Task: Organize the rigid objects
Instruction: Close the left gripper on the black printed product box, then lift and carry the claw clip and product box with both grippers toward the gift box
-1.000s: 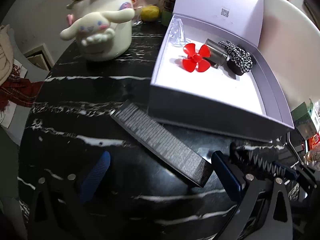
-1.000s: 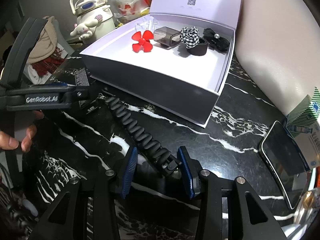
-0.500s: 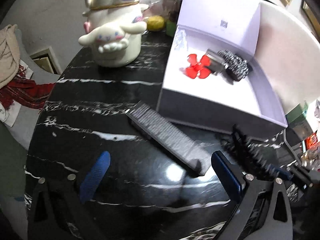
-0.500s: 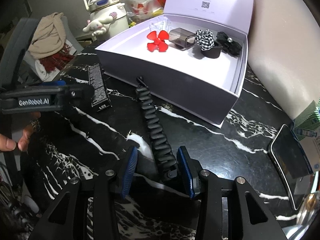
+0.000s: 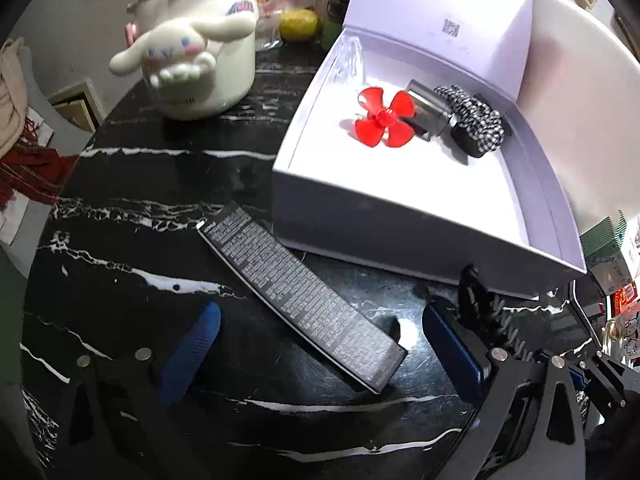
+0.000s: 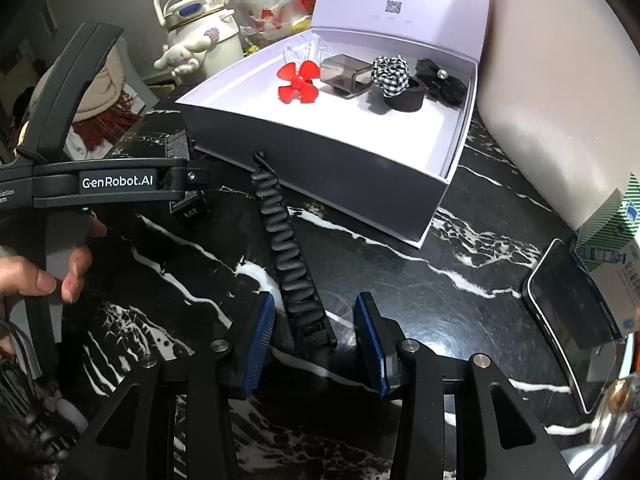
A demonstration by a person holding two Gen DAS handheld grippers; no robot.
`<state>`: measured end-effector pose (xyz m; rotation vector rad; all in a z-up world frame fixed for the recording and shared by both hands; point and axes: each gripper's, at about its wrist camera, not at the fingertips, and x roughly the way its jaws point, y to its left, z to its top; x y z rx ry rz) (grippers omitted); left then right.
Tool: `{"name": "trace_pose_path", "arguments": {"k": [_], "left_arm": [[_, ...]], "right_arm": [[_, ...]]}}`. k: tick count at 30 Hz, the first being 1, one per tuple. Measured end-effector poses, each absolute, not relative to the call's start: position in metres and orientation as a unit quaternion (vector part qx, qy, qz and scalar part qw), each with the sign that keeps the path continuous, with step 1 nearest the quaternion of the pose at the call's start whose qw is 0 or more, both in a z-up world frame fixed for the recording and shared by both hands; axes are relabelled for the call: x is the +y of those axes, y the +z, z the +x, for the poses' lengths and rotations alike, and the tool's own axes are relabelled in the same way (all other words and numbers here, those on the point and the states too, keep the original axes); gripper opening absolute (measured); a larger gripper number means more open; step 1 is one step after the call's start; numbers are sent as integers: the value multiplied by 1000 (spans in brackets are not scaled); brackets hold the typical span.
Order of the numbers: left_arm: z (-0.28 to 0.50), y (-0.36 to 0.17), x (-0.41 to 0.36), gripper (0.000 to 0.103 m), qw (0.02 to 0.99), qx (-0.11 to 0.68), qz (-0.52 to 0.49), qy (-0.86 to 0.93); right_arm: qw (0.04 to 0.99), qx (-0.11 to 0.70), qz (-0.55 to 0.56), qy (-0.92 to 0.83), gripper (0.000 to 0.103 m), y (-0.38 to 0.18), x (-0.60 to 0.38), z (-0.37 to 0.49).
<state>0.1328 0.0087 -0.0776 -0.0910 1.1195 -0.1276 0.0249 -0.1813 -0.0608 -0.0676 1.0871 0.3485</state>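
Right wrist view: the right gripper (image 6: pixel 316 334) is hovering at bottom centre with its blue pads partly apart, straddling but not pressing the near end of a ribbed black strap (image 6: pixel 286 248) lying on the black marble table (image 6: pixel 460 280), its far end meeting the front wall of the open lavender box (image 6: pixel 320 172). Left wrist view: the left gripper (image 5: pixel 320 350) is standing wide, empty, around a long black printed carton (image 5: pixel 298 300) lying diagonally at centre, just beside the box, which is holding a red propeller (image 5: pixel 382 118).
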Motion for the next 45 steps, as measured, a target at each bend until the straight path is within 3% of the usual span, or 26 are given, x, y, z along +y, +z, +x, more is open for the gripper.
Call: {"name": "trace_pose_path", "arguments": {"k": [3, 5, 7, 11, 16, 24, 45], "left_arm": [[131, -79, 12, 101, 846, 528, -40, -60], [128, -77, 13, 91, 849, 521, -38, -75], [122, -75, 12, 71, 854, 512, -25, -90], [115, -75, 9, 64, 864, 496, -4, -85], [107, -74, 21, 43, 869, 491, 4, -70], [78, -75, 20, 36, 867, 490, 23, -94], [16, -74, 3, 35, 858, 482, 51, -171]], "right_arm": [[840, 514, -32, 169, 42, -62, -179, 26], [840, 513, -32, 173, 42, -62, -178, 26], [840, 512, -35, 175, 42, -64, -176, 26], [844, 507, -40, 172, 35, -64, -174, 25], [846, 504, -41, 169, 27, -64, -175, 24], [848, 500, -39, 171, 22, -64, -173, 18], [846, 491, -44, 205, 18, -61, -174, -26]]}}
